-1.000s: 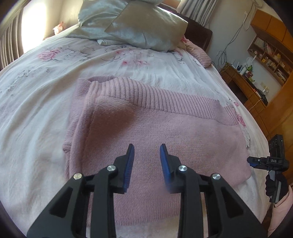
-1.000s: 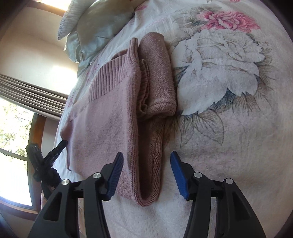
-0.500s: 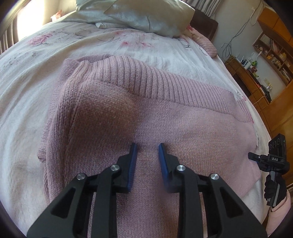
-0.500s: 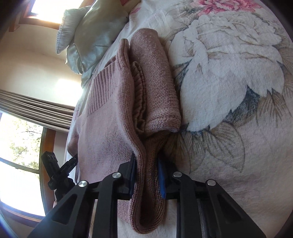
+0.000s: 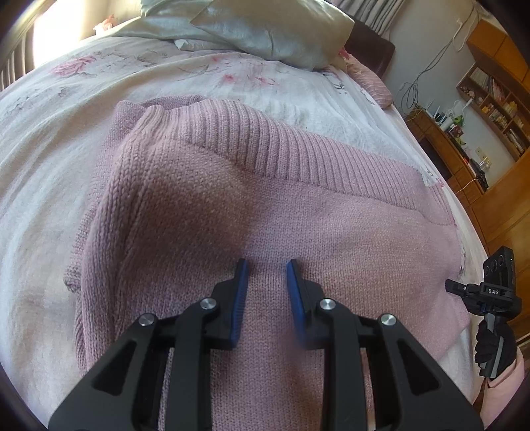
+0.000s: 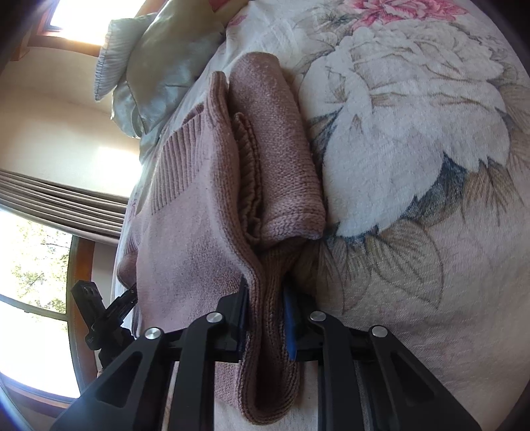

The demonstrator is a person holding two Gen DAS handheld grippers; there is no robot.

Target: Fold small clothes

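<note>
A pink knitted sweater (image 5: 232,199) lies folded on the floral bedspread (image 5: 49,165), ribbed hem toward the pillows. My left gripper (image 5: 267,281) is at its near edge, fingers narrowed on a ridge of knit. In the right wrist view the sweater (image 6: 198,232) shows a folded sleeve (image 6: 285,165) lying along its side. My right gripper (image 6: 265,291) is shut on the thick folded edge, which bulges out between the blue pads. Each gripper appears in the other's view at the sweater's far side: right gripper (image 5: 449,285), left gripper (image 6: 129,296).
Grey-green pillows (image 5: 265,30) sit at the head of the bed. Wooden shelves and a desk (image 5: 490,99) stand past the bed's right side. A window with curtains (image 6: 33,265) is behind the left gripper. A gloved hand (image 5: 493,348) holds the right gripper.
Both grippers moved in onto the sweater. The right one went from wide open to shut on the folded edge. The left fingers narrowed on the knit, which now bulges up.
</note>
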